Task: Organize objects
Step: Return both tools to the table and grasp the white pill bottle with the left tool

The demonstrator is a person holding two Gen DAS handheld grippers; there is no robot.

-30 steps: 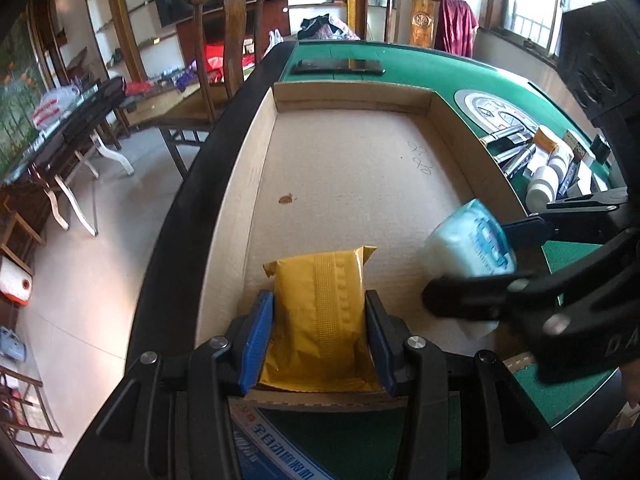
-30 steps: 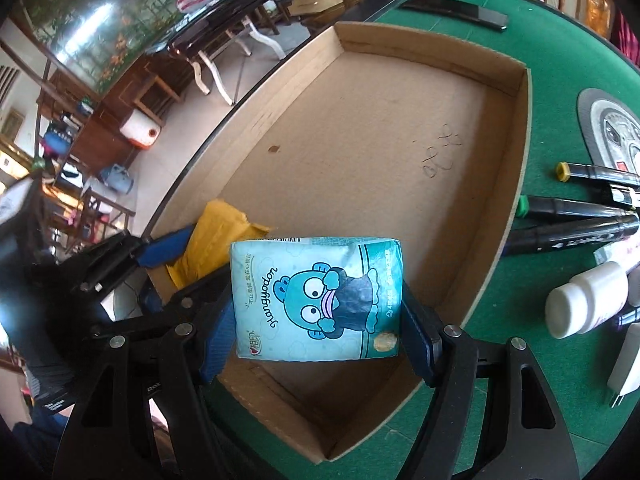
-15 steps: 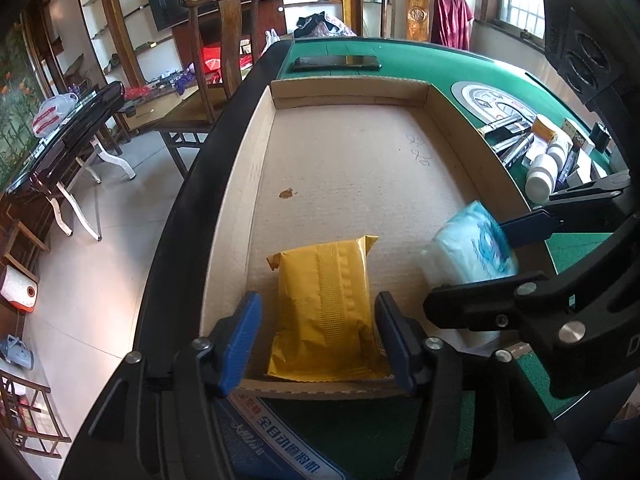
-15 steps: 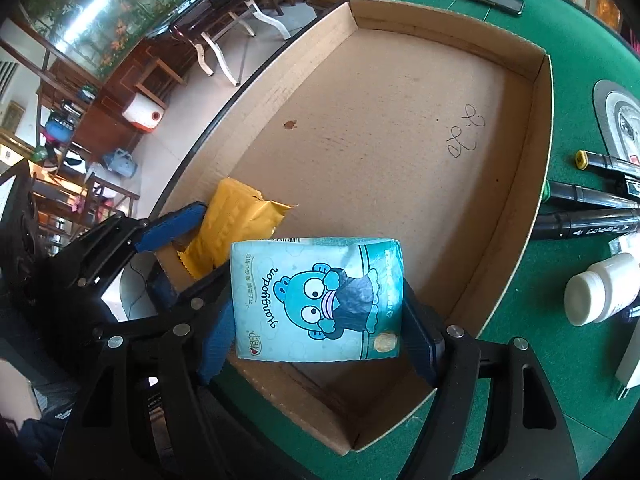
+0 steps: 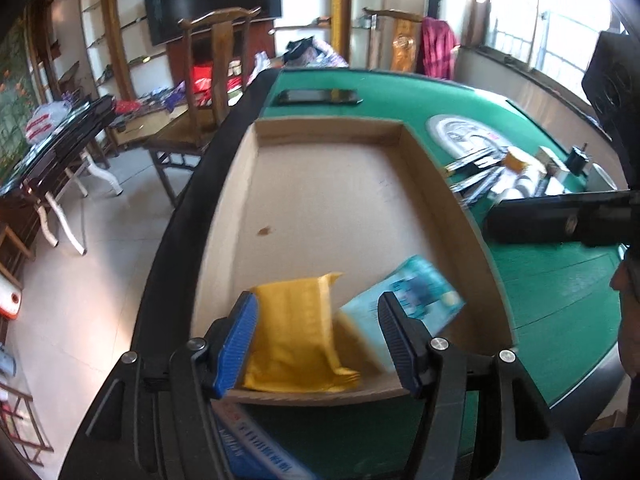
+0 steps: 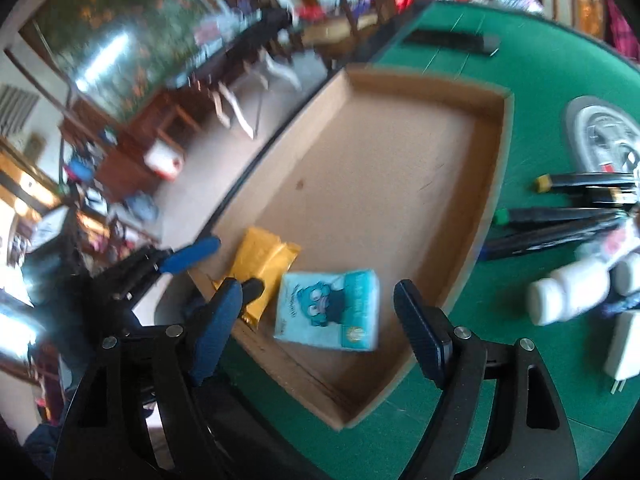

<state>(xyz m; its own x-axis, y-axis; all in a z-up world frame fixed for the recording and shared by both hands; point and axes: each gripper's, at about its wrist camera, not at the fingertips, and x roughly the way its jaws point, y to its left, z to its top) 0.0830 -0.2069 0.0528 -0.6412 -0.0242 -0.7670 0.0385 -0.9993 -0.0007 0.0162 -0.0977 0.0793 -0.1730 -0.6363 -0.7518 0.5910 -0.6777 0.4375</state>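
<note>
Left wrist view: yellow packet (image 5: 294, 330) lay flat in the near left corner of the cardboard tray (image 5: 448, 200); teal tissue pack (image 5: 404, 304) lay right beside it, its left edge overlapping the packet, tilted, near the tray's right wall; left gripper (image 5: 320, 338) stood open over both, jaws just widened, blue pads clear of the packet with a gap on each side; nothing gripped. Right wrist view: tissue pack (image 6: 330, 310) sat on the tray floor (image 6: 360, 184) at the near end, cartoon face up, touching the yellow packet (image 6: 264, 264); right gripper (image 6: 320, 320) was open above it, jaws just opening further, pads well off the pack's sides; picture blurred. Rest of tray bare apart from a small brown stain (image 5: 264, 232). Tray sat on the green table (image 6: 532, 80); black markers (image 6: 560, 216), white bottle (image 6: 568, 294) and white plug (image 6: 624, 348) lay right of the tray; black phone (image 5: 318, 97) beyond its far wall.
</note>
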